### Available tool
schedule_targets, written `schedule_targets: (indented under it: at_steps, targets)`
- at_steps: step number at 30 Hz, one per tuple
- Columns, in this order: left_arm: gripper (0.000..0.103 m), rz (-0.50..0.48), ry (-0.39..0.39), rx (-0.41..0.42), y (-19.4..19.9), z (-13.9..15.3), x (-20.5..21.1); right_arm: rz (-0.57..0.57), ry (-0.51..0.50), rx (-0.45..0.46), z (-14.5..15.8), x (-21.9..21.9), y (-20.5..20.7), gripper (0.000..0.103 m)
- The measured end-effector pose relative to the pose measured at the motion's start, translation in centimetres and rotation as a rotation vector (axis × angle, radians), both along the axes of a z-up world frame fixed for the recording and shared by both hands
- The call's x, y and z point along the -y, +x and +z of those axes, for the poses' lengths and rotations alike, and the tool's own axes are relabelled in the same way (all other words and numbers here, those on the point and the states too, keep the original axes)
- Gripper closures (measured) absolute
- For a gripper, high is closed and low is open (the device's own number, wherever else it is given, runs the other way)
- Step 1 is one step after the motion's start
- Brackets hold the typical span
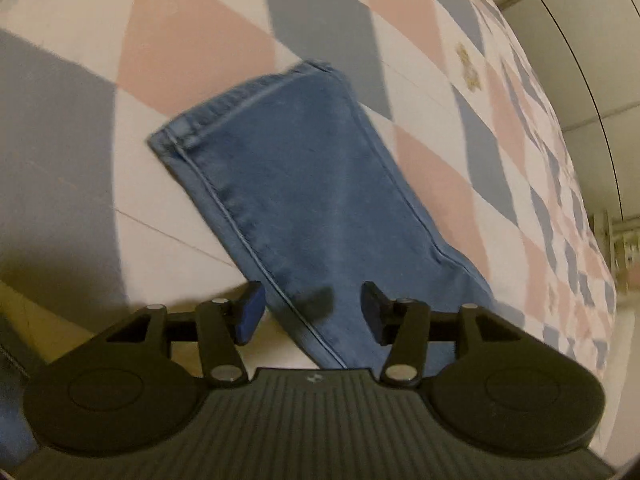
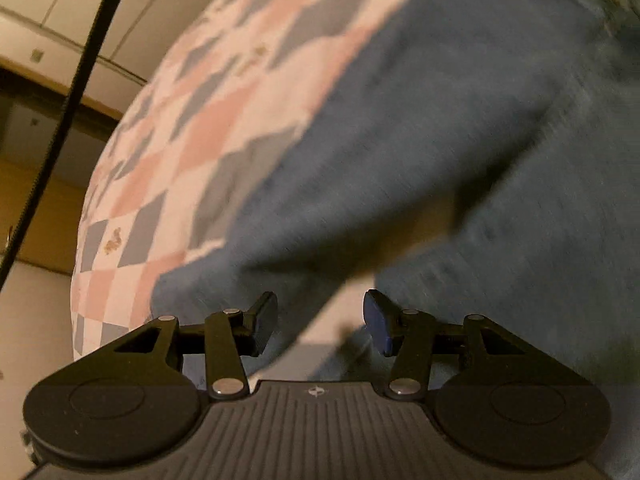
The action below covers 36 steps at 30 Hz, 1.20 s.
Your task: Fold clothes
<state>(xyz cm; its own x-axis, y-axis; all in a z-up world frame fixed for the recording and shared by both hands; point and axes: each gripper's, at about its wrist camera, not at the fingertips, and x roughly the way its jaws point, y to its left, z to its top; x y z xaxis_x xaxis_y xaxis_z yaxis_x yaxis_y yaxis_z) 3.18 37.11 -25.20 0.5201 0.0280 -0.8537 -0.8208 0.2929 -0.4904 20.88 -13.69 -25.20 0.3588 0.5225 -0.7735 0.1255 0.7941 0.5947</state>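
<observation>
Checked bedspread (image 1: 192, 52) in pink, grey and white covers the whole work surface, pale wall panels behind it; the jeans (image 1: 304, 184) serve as landmark for everything below. Left wrist view: one denim leg lies flat on the spread, hem at its far end, nearer length running back under the left gripper (image 1: 311, 312). That gripper's pads stand apart, nothing pinched; left pad sits over bare spread just beside the leg's left seam, right pad over the denim itself. Judgement: if the jaws close from here they take only the seam edge, or one layer of what looks like a doubled leg, and a lift would drag the leg askew instead of folding it square. Right wrist view is motion-blurred: a broad mass of the jeans (image 2: 460, 128) fills the right and centre, with a raised flap casting a dark shadow and a pale strip of spread showing beneath it. Right gripper (image 2: 320, 322) is likewise parted and empty, left pad over denim, right pad beside the flap's edge. Judgement: unheld, that lifted flap may slump or crease; blur suggests speed, so a hurried pinch could also catch the bedspread with the cloth and pull the pile out of line.
</observation>
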Motion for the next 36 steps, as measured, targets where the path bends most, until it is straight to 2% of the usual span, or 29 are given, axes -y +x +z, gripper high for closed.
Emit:
schedule_targets:
  at_steps: [5, 7, 9, 10, 11, 12, 13, 15, 17, 21, 22, 23, 24, 27, 28, 30, 31, 32, 33, 34, 36]
  targets:
    - [0.041, 0.038, -0.022, 0.018, -0.6, -0.6, -0.9, 0.015, 0.002, -0.009, -0.4, -0.5, -0.3, 0.050]
    - [0.035, 0.046, -0.026, 0.027, -1.0, -0.4, -0.9, 0.011, 0.005, -0.015, -0.6, -0.6, -0.2, 0.049]
    - [0.036, 0.040, -0.017, 0.016, -0.5, -0.7, -1.0, 0.006, 0.007, -0.018, -0.7, -0.6, -0.3, 0.049]
    - [0.042, 0.035, -0.003, 0.017, 0.2, -0.9, -1.1, 0.006, 0.007, -0.019, -0.7, -0.5, -0.4, 0.049]
    - [0.056, 0.028, 0.017, 0.023, 0.9, -1.0, -1.2, 0.006, 0.003, -0.021, -0.8, -0.5, -0.4, 0.049]
    - [0.089, 0.012, 0.033, 0.017, 1.9, -1.0, -1.5, 0.005, 0.001, -0.024, -0.9, -0.5, -0.4, 0.049]
    - [0.097, -0.015, 0.041, 0.024, 3.0, -0.8, -1.8, 0.001, 0.001, -0.025, -1.0, -0.5, -0.4, 0.049]
    - [0.098, -0.097, 0.089, 0.122, 5.7, 1.1, -1.9, -0.004, 0.002, -0.022, -1.0, -0.4, -0.5, 0.049]
    - [0.098, -0.214, 0.218, 0.252, 8.7, 5.6, -1.5, 0.000, -0.006, -0.013, -0.8, -0.8, -0.2, 0.049]
    - [0.098, -0.327, 0.440, 0.595, 10.3, 15.5, -1.7, -0.004, -0.013, 0.009, -0.1, -0.6, 0.0, 0.049]
    - [0.096, -0.361, 0.506, 0.642, 10.2, 17.3, -1.7, -0.007, -0.012, 0.014, 0.1, -0.5, 0.0, 0.049]
    - [0.095, -0.395, 0.566, 0.652, 10.2, 18.4, -1.5, -0.009, -0.010, 0.019, 0.2, -0.5, 0.1, 0.049]
    - [0.094, -0.418, 0.606, 0.630, 10.3, 18.6, -1.4, -0.011, -0.007, 0.024, 0.3, -0.6, 0.1, 0.049]
    - [0.087, -0.422, 0.593, 0.412, 11.2, 13.6, -2.2, -0.010, 0.015, 0.033, 0.4, -0.8, 0.2, 0.049]
    - [0.083, -0.401, 0.543, 0.307, 11.2, 10.7, -2.9, -0.008, 0.021, 0.032, 0.3, -0.9, 0.2, 0.049]
    - [0.075, -0.329, 0.390, 0.059, 10.2, 3.9, -4.6, -0.002, 0.028, 0.022, 0.0, -1.2, 0.2, 0.049]
    - [0.075, -0.290, 0.316, -0.044, 9.3, 1.2, -5.1, 0.002, 0.030, 0.018, 0.0, -1.2, 0.1, 0.049]
    - [0.073, -0.233, 0.259, -0.086, 7.8, -0.7, -5.3, 0.009, 0.030, 0.018, 0.0, -1.2, 0.0, 0.049]
    - [0.073, -0.190, 0.249, -0.082, 6.6, -1.1, -5.1, 0.015, 0.026, 0.018, 0.0, -1.2, -0.1, 0.049]
    - [0.080, -0.160, 0.258, -0.067, 5.7, -0.8, -4.8, 0.021, 0.010, 0.022, 0.1, -1.1, -0.3, 0.049]
    - [0.077, -0.149, 0.283, -0.084, 5.1, 0.1, -4.1, 0.019, -0.021, 0.037, 0.4, -0.5, -0.6, 0.049]
